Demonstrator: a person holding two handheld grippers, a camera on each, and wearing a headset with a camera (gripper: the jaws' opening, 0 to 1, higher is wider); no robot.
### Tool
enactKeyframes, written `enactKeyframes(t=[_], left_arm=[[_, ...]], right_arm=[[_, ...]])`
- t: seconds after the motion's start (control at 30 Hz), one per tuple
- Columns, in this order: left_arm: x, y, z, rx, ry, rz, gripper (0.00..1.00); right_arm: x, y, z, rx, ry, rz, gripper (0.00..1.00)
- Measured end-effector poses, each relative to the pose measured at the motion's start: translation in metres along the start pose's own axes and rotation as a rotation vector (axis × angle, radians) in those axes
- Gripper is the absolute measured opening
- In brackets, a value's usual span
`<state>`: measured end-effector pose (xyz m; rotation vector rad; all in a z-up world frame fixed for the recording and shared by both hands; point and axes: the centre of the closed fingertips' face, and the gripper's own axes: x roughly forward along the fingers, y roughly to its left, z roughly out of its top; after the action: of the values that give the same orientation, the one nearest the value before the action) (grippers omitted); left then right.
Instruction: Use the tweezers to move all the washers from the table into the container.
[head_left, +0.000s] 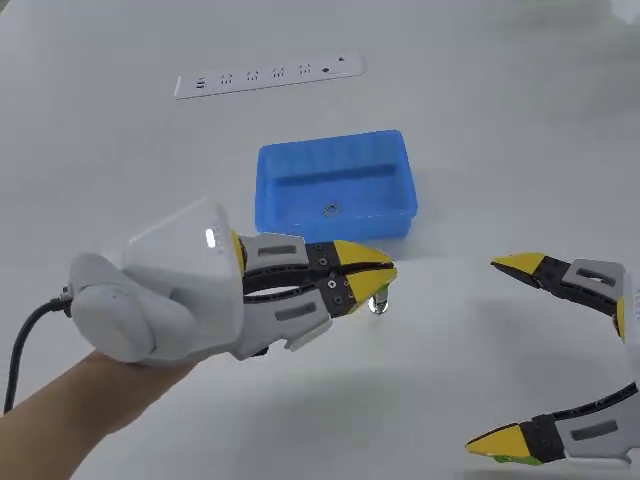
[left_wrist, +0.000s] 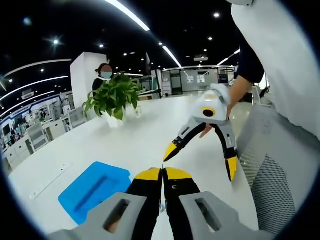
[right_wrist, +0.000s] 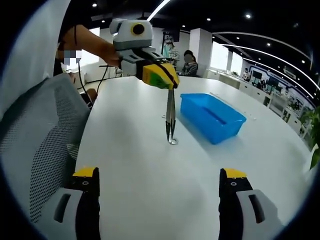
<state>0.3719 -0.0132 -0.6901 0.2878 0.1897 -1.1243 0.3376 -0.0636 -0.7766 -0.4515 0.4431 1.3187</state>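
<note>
The tweezers (right_wrist: 170, 112) show whole in the right gripper view, hanging point-down from the left gripper (right_wrist: 159, 80), whose jaws are pressed together on their top end. In the head view they are all but hidden under those jaws, with just a glint below the tips. The tweezer points meet a washer (right_wrist: 173, 142) lying on the table (right_wrist: 130, 165), at about 6 o'clock of the container (head_left: 335, 185) in the head view. Whether they pinch it or only touch it is too small to tell. The right gripper (head_left: 505, 352), at 3 to 4 o'clock of the left, has its jaws spread wide with nothing between them, and its body is cut off by the picture's edge. Counted: two grippers, one pair of tweezers, one blue container and two washers — the second washer (head_left: 330, 209) lies on the container's floor. A power strip (head_left: 268, 77) sits at 11 o'clock of the container, its sockets blurred.
</note>
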Motion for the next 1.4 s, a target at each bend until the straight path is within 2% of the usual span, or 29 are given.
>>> enactKeyframes(t=[0.23, 0.47, 0.6, 0.73, 0.8, 0.93, 1.2, 1.27, 1.4], left_arm=[[0.005, -0.002, -0.001, 0.000, 0.003, -0.011, 0.05], [0.006, -0.003, -0.002, -0.019, 0.003, -0.031, 0.05], [0.004, 0.002, -0.003, -0.032, 0.013, -0.035, 0.05], [0.006, 0.004, -0.003, -0.051, 0.014, -0.033, 0.05], [0.007, 0.004, -0.003, -0.050, 0.016, -0.035, 0.05], [0.008, 0.004, -0.002, -0.053, 0.017, -0.041, 0.05], [0.009, 0.005, -0.002, -0.069, 0.014, -0.042, 0.05], [0.008, 0.004, -0.002, -0.073, 0.014, -0.046, 0.05], [0.008, 0.002, -0.003, -0.083, 0.014, -0.061, 0.05]], right_arm=[[-0.001, 0.008, 0.000, 0.001, -0.001, 0.028, 1.00], [0.001, 0.008, -0.001, 0.012, -0.002, 0.042, 0.98], [0.010, 0.011, 0.004, -0.015, 0.000, 0.093, 0.97], [0.021, 0.002, 0.015, 0.001, -0.018, 0.115, 0.80], [0.026, -0.003, 0.023, 0.013, -0.043, 0.118, 0.77], [0.037, -0.008, 0.033, 0.039, -0.059, 0.139, 0.62], [0.054, -0.009, 0.037, 0.053, -0.043, 0.197, 0.41], [0.057, -0.013, 0.040, 0.036, -0.049, 0.188, 0.33], [0.060, -0.017, 0.046, 0.053, -0.057, 0.214, 0.29]])
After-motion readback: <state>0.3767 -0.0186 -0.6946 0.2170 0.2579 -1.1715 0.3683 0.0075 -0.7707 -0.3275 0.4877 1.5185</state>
